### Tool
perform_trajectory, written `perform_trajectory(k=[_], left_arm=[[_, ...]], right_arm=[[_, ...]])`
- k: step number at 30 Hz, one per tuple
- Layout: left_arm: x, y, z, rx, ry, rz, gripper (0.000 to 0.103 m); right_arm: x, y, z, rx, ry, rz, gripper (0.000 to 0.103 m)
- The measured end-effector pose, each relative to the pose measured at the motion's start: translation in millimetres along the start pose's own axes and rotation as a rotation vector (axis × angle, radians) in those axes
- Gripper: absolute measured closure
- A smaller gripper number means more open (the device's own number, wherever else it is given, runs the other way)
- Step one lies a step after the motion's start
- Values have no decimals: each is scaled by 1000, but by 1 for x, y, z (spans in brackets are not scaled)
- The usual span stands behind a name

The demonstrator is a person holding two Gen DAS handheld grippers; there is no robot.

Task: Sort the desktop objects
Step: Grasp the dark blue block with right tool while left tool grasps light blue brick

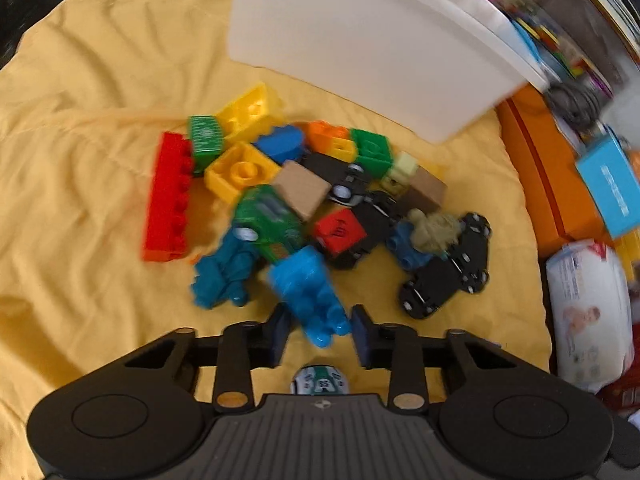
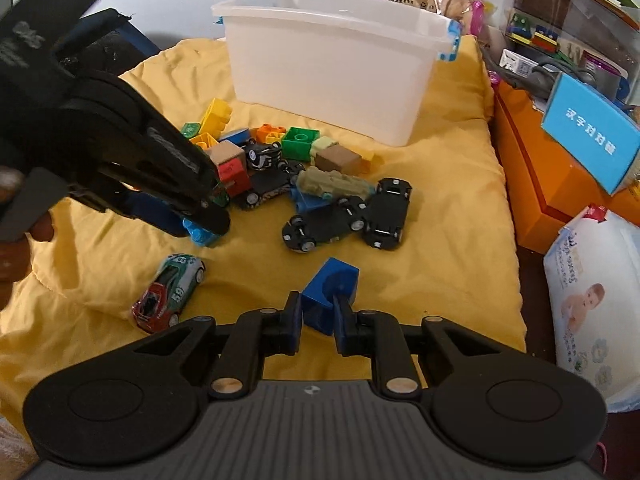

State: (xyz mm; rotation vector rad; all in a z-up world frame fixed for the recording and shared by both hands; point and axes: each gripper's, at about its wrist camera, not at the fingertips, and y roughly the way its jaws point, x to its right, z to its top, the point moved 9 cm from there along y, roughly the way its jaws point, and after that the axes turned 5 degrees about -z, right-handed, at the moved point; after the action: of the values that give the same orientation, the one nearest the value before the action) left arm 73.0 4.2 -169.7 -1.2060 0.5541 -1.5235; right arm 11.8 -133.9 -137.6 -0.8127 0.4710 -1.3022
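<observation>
A pile of toy bricks and toy cars (image 1: 320,196) lies on a yellow cloth (image 1: 80,160) in front of a white plastic bin (image 2: 332,60). My left gripper (image 1: 320,326) is open, its fingers on either side of a light blue brick (image 1: 310,292) at the pile's near edge. The left gripper also shows in the right wrist view (image 2: 200,216) over that brick. My right gripper (image 2: 316,316) is shut on a dark blue block (image 2: 328,292), held just above the cloth. A green, white and red toy car (image 2: 170,292) lies to its left.
Two black toy cars (image 2: 352,216) lie upside down right of the pile. An orange box (image 2: 552,184), a blue card box (image 2: 592,136) and a pack of wipes (image 2: 592,292) stand along the right. Shelves with clutter (image 2: 560,32) are behind.
</observation>
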Motion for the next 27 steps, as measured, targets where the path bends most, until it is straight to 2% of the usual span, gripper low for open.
perform_trajectory(k=[2, 8, 10, 12, 15, 18, 21, 22, 23, 25, 27], left_arm=[[3, -6, -3, 0, 52, 11, 73], [-16, -50, -26, -89, 148, 1, 73], [-31, -63, -38, -133, 161, 25, 73], [-46, -73, -45, -142, 178, 71, 73], [-57, -72, -47, -132, 268, 137, 72], [-53, -57, -47, -148, 297, 120, 72], [-51, -46, -49, -146, 324, 118, 72], [-50, -47, -48, -118, 329, 115, 70], [-49, -47, -47, -102, 325, 112, 63], [-53, -51, -47, -85, 300, 115, 56], [-59, -57, -44, -42, 275, 132, 56]], right_arm=[[2, 0, 1, 5, 0, 0, 85], [0, -8, 0, 14, -12, 28, 85], [-2, -12, 1, 19, -19, 39, 85], [-4, -16, 2, 21, -23, 49, 85], [-1, -13, 4, 13, -12, 22, 85], [6, -6, 7, -3, 35, 11, 84], [7, -7, 9, 10, 25, -7, 82], [6, -8, 8, 6, 18, -6, 80], [5, -8, 7, -1, 22, -4, 77], [7, -11, 6, 0, 56, 11, 73], [11, -17, 6, 39, 98, 10, 73]])
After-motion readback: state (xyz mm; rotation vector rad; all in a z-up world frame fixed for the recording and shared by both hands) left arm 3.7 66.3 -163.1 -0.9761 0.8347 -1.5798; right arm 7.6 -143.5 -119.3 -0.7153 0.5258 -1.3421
